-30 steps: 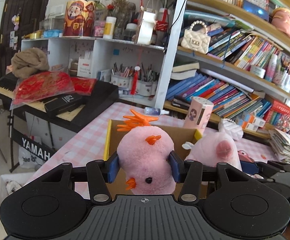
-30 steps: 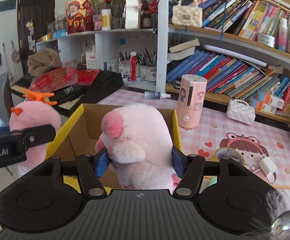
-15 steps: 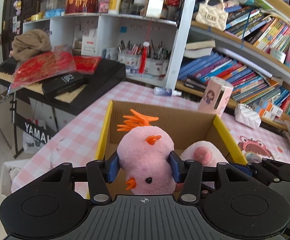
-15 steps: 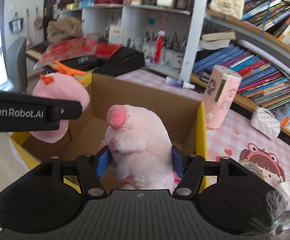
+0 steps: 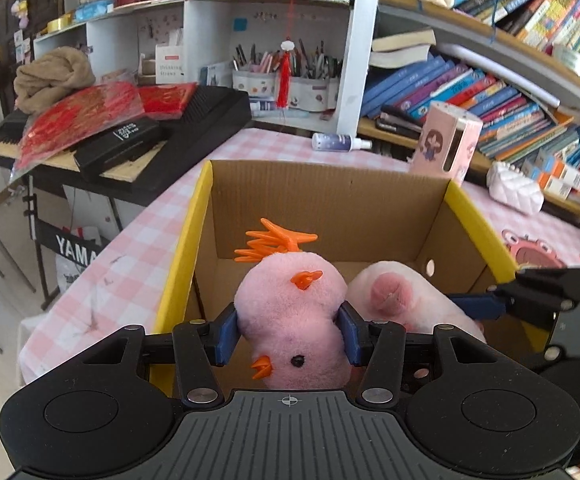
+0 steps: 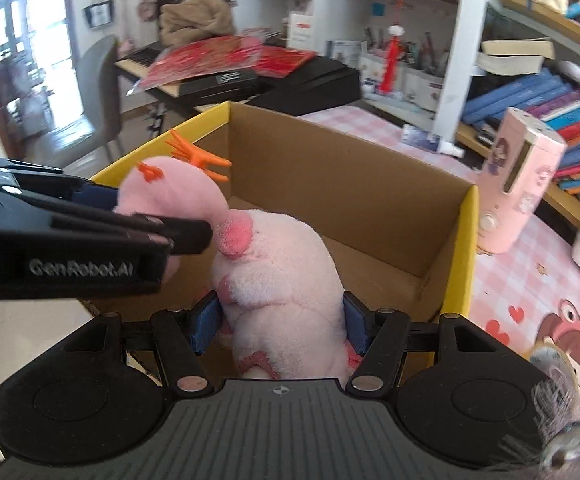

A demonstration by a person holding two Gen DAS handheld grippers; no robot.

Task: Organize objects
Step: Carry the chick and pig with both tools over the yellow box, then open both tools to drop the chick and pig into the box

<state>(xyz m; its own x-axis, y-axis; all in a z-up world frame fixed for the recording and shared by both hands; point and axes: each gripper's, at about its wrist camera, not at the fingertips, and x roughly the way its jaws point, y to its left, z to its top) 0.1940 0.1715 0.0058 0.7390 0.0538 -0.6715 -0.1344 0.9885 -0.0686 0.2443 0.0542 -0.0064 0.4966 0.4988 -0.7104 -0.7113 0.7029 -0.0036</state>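
My left gripper (image 5: pixel 288 338) is shut on a pink plush chick (image 5: pixel 290 316) with an orange comb, held inside the open cardboard box (image 5: pixel 329 204) with yellow rims. My right gripper (image 6: pixel 280 328) is shut on a pink plush pig (image 6: pixel 286 276), also inside the box, just right of the chick. The pig (image 5: pixel 401 296) shows beside the chick in the left wrist view, and the chick (image 6: pixel 162 194) and left gripper show at left in the right wrist view. The two toys touch or nearly touch.
The box stands on a pink checked table (image 5: pixel 130 264). A pink device (image 5: pixel 445 144), a spray bottle (image 5: pixel 337 142) and a white purse (image 5: pixel 513 190) lie behind it. A keyboard (image 5: pixel 162 136) with red bags is at left, bookshelves (image 5: pixel 489 96) behind.
Both grippers moved forward and down, bringing the chick and the pig from above the box's near rim to inside the box. Both stay shut on their toys.
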